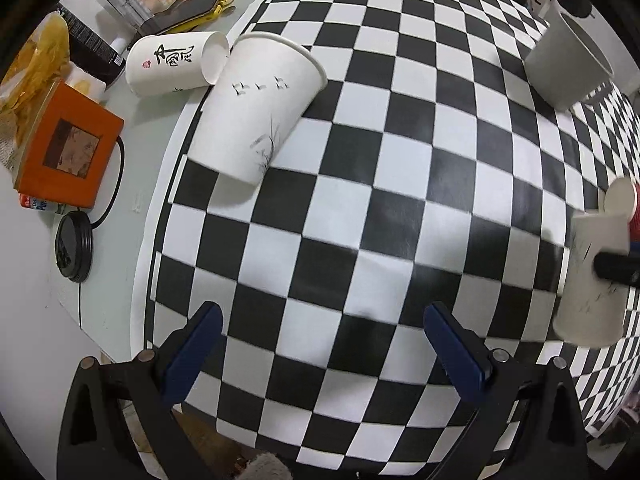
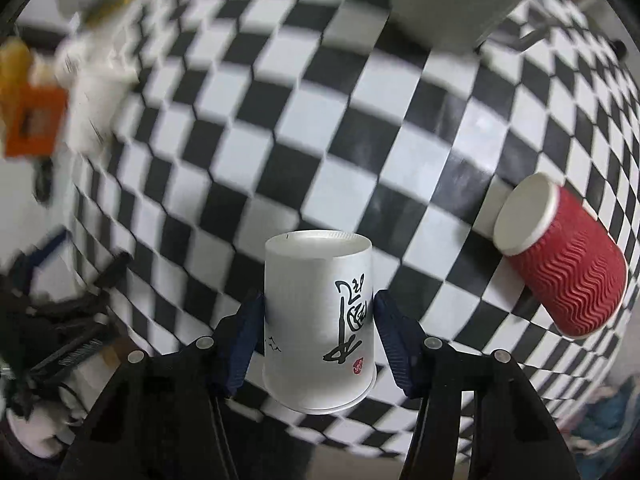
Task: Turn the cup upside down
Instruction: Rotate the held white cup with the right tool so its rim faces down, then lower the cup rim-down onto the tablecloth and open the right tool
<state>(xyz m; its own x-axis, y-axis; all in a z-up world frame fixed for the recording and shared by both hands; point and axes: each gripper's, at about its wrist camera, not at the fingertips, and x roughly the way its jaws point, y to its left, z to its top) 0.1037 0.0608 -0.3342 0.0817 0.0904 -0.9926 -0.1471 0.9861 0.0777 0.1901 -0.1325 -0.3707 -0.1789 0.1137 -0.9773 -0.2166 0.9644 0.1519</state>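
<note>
Blue pads (image 2: 244,332) of the right gripper (image 2: 318,320) pinch a white paper cup (image 2: 318,320), base far. A red ribbed cup (image 2: 568,260) lies right; the left gripper (image 1: 320,344) gapes over the checkered mat (image 1: 360,200).

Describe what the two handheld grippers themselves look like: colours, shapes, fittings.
Both match. The left gripper has two dark blue, wedge-shaped fingers mounted on matte black angular frames with triangular cut-outs, fastened by round silver bolts. The right gripper has the same black frames and silver bolts; its blue fingers show fine ribbing on the inner faces. No cables, labels or sleeves are visible on either.
</note>
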